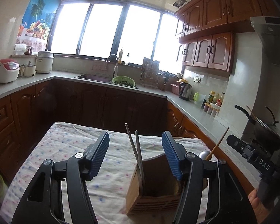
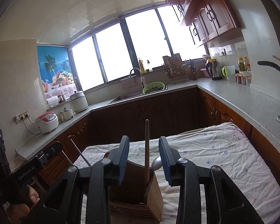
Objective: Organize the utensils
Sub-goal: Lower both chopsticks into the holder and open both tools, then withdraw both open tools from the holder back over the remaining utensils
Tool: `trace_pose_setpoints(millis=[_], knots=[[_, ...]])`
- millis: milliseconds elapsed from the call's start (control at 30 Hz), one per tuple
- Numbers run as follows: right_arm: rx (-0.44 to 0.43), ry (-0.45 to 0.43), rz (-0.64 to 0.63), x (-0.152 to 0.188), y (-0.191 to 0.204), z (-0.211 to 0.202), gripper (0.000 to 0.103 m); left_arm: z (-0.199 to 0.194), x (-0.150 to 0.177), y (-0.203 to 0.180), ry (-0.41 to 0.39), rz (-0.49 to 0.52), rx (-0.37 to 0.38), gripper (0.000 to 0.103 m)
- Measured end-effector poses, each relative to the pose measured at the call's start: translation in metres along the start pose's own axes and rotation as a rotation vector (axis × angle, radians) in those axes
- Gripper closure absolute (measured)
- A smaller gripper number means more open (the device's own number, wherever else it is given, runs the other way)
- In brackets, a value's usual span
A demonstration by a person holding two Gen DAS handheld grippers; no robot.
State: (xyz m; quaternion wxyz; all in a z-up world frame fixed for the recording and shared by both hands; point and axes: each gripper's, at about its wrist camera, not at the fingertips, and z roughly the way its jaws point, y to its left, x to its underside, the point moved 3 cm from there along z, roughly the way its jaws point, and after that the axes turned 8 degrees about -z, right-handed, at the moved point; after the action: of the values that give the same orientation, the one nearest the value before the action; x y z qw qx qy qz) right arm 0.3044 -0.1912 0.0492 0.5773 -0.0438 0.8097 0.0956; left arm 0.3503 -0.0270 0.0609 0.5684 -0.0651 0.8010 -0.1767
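Note:
A wooden utensil holder (image 1: 151, 183) stands on the cloth-covered table (image 1: 65, 149). Two metal chopsticks (image 1: 138, 149) lean upright in its left compartment, between the fingers of my left gripper (image 1: 135, 134), which is open and touches neither. In the right wrist view the same holder (image 2: 134, 196) sits just under my right gripper (image 2: 143, 139). That gripper is open, and a wooden handle (image 2: 147, 149) stands free between its blue pads. A metal spoon bowl (image 2: 156, 163) shows behind the holder. The chopsticks (image 2: 80, 155) stick out to the left.
Grey counters with dark wood cabinets wrap around the table. At the back are a sink with a green colander (image 1: 123, 80) and a dish rack. A kettle (image 1: 185, 91) and bottles line the right counter, a wok (image 1: 265, 128) sits at the right, and a rice cooker (image 1: 6, 71) stands left.

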Motion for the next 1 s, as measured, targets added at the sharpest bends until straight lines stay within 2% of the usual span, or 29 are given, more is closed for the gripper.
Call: trace_pose_setpoints(millis=[67, 133, 167, 200, 267, 400, 667, 1000], knots=[[0.002, 0.003, 0.009, 0.0, -0.001, -0.003, 0.057, -0.005, 0.0, 0.002, 0.005, -0.006, -0.003, 0.035], [-0.004, 0.006, 0.029, 0.002, -0.004, -0.006, 0.041, -0.012, 0.002, 0.007, 0.007, -0.016, -0.017, 0.023], [-0.009, 0.002, 0.04, 0.003, -0.005, -0.009, 0.03, -0.016, 0.003, 0.01, 0.007, -0.023, -0.024, 0.017], [-0.011, -0.002, 0.049, 0.004, -0.006, -0.013, 0.021, -0.02, 0.004, 0.014, 0.01, -0.03, -0.029, 0.015], [-0.011, -0.004, 0.058, 0.006, -0.008, -0.02, 0.017, -0.026, 0.007, 0.022, 0.026, -0.041, -0.042, 0.009], [-0.016, 0.015, 0.066, 0.016, -0.007, -0.034, 0.008, -0.039, 0.02, 0.035, 0.081, -0.058, -0.072, 0.004], [-0.028, 0.057, 0.064, 0.04, 0.002, -0.068, 0.007, -0.069, 0.054, 0.05, 0.185, -0.082, -0.091, 0.004], [-0.038, 0.127, 0.081, 0.082, 0.007, -0.104, 0.007, -0.105, 0.089, 0.061, 0.265, -0.073, -0.112, 0.004]])
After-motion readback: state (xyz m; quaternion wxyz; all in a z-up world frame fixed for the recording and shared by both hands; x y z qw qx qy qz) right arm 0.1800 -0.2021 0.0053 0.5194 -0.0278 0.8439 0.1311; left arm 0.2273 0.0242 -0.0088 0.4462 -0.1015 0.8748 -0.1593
